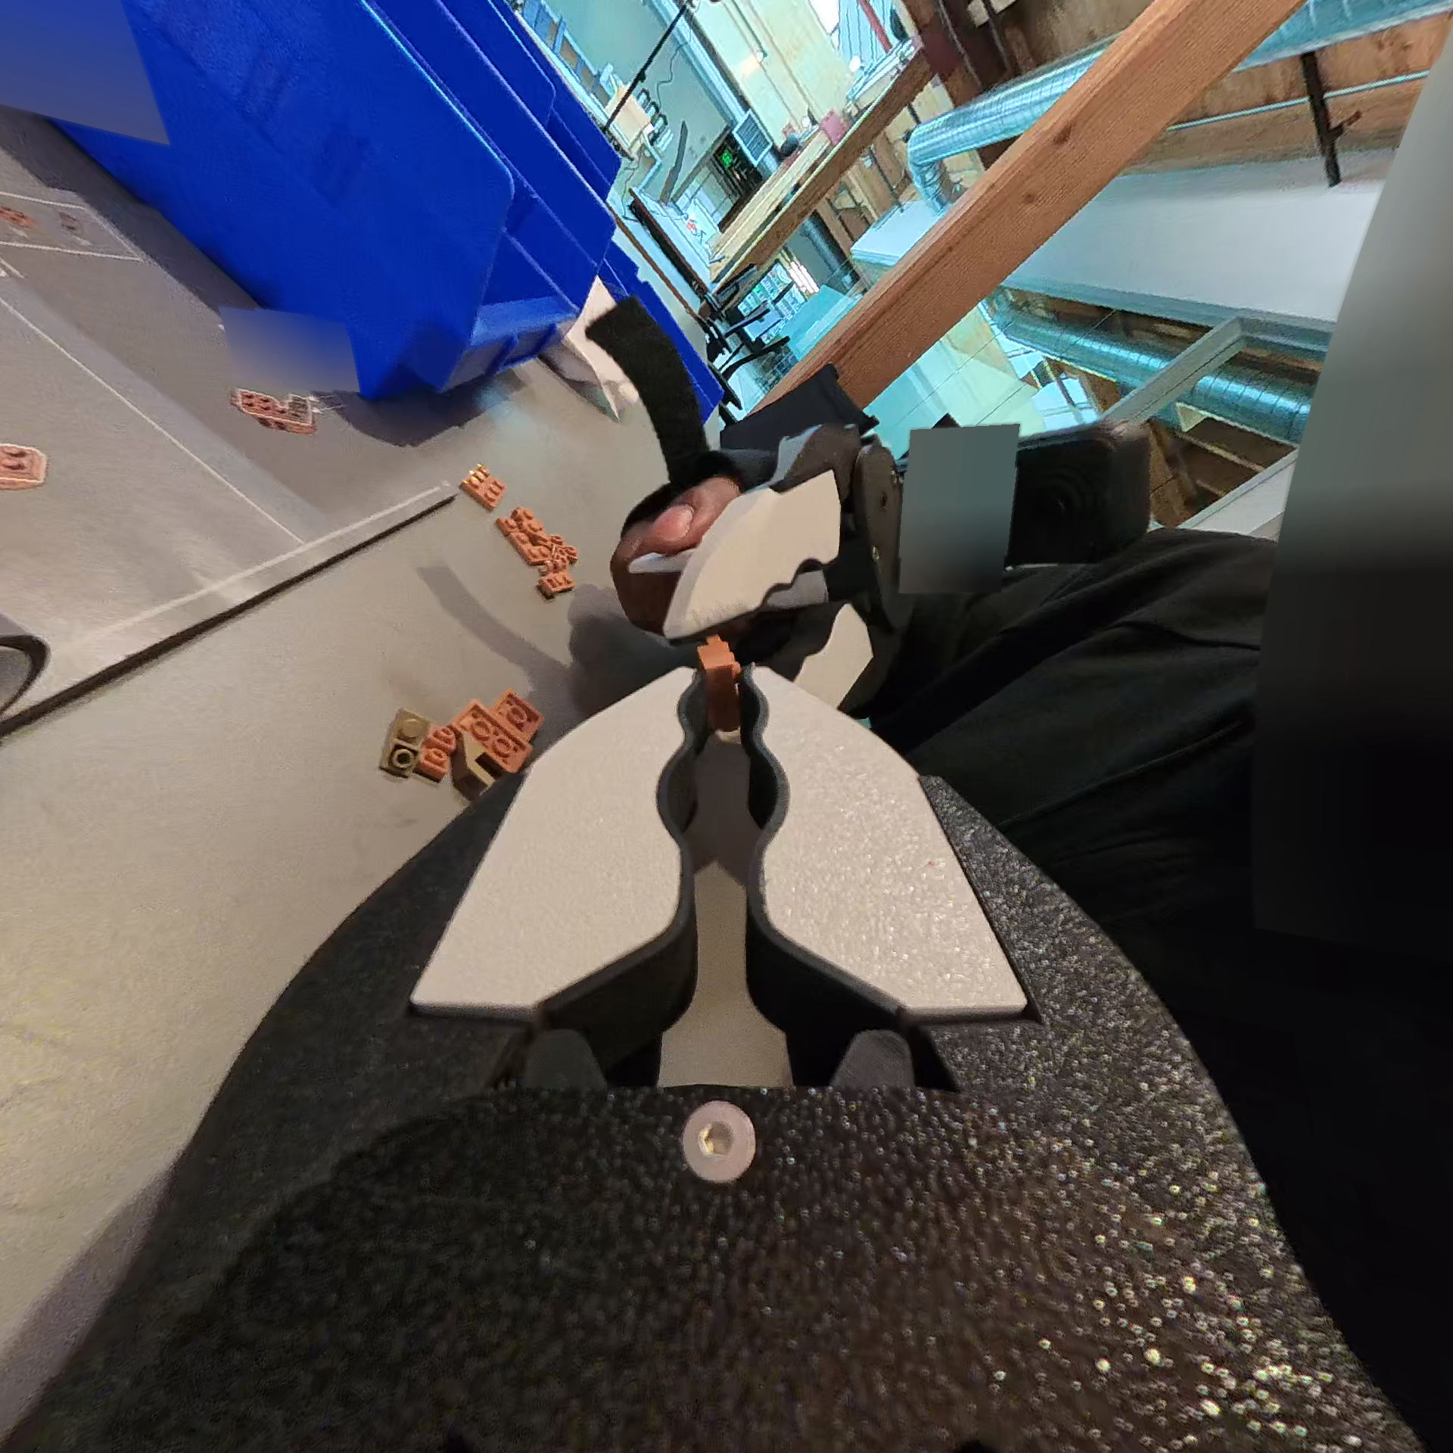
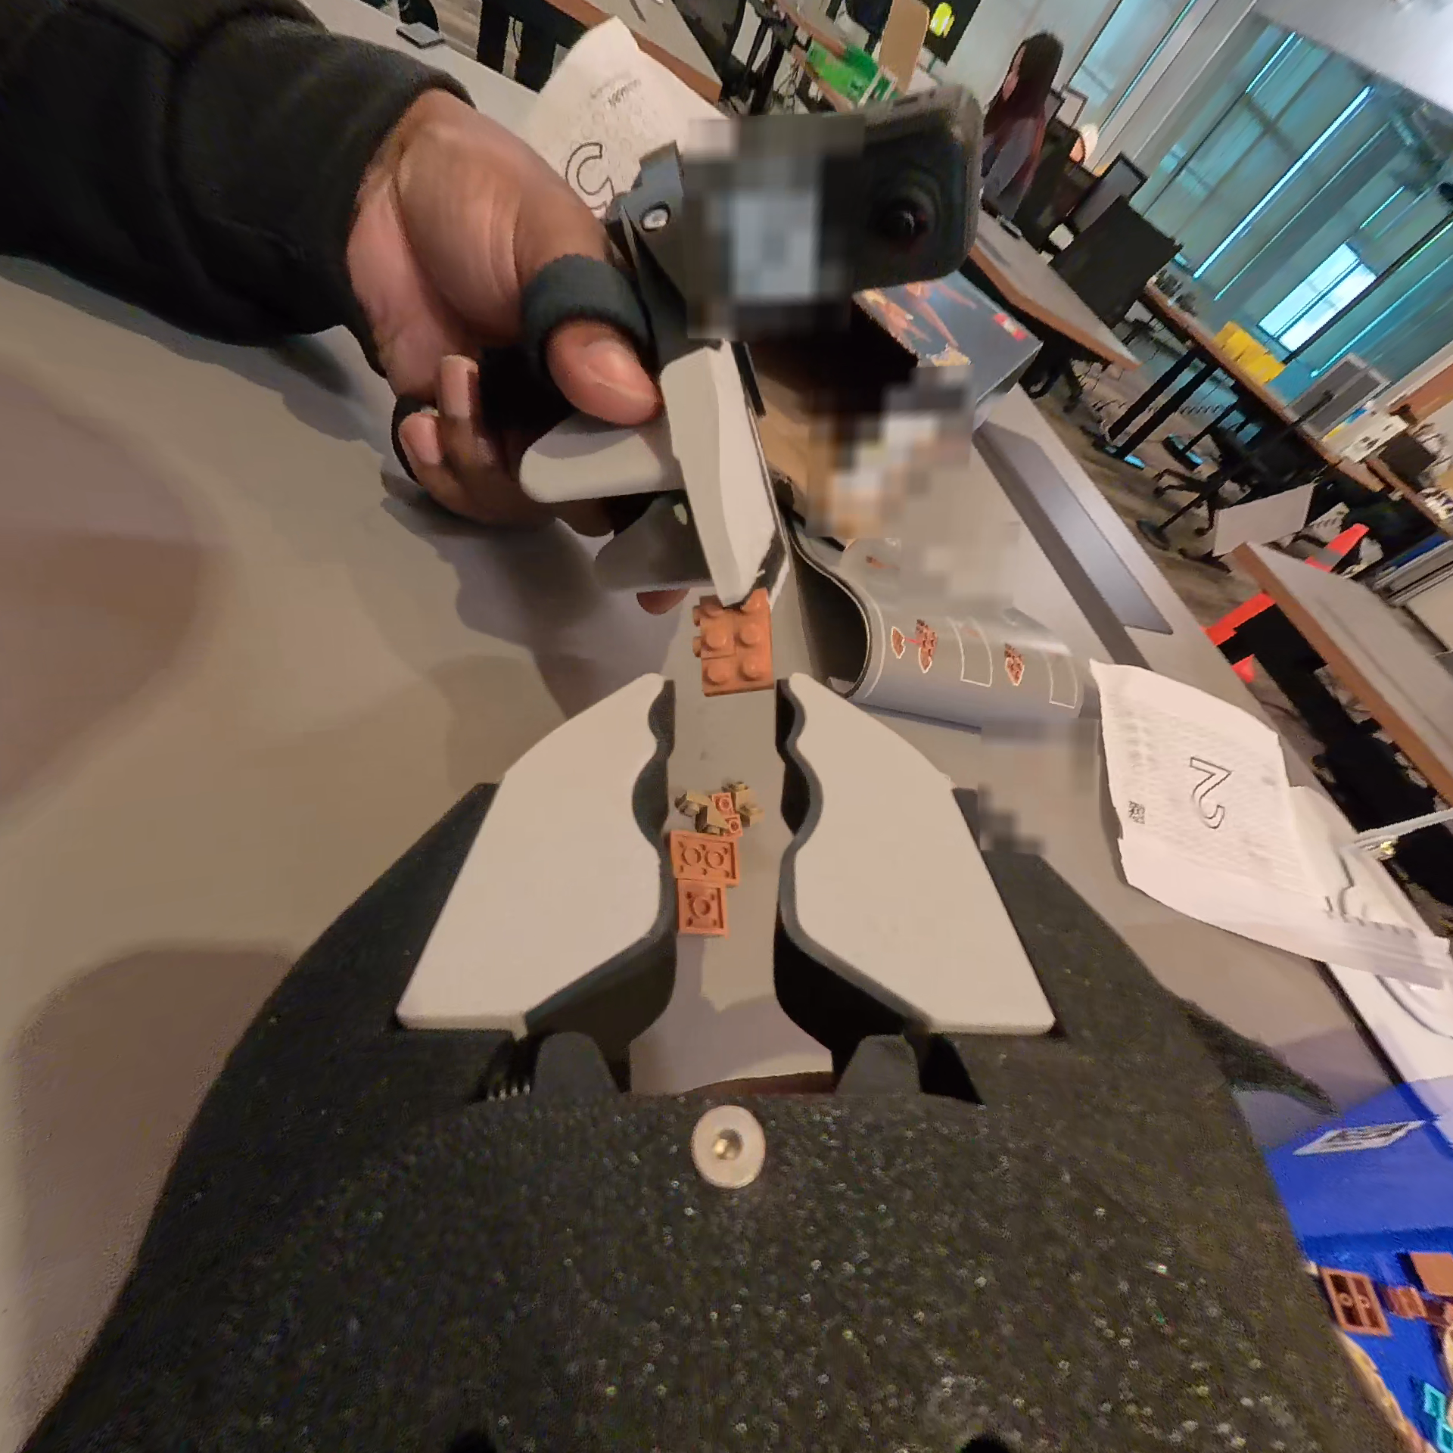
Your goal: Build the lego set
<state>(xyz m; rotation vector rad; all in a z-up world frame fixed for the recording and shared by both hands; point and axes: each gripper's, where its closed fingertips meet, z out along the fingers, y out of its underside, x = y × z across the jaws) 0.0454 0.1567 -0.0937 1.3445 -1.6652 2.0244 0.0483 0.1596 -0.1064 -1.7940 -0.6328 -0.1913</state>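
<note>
Here left tool (image 1: 719, 680) clamps an orange brick (image 1: 719, 684); right tool (image 2: 723, 692) stands apart.

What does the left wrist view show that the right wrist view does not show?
Only the left wrist view: stacked blue bins, wooden beams and silver ducts overhead.

Only the right wrist view: the brick assembly's studded face, an open instruction booklet, a white printed sheet, and far desks with a person.

Both: the left gripper with jaws shut on the orange brick assembly, edge-on in its own view; the right gripper with open jaws close to it, holding nothing; loose orange and tan bricks on the grey table.
</note>
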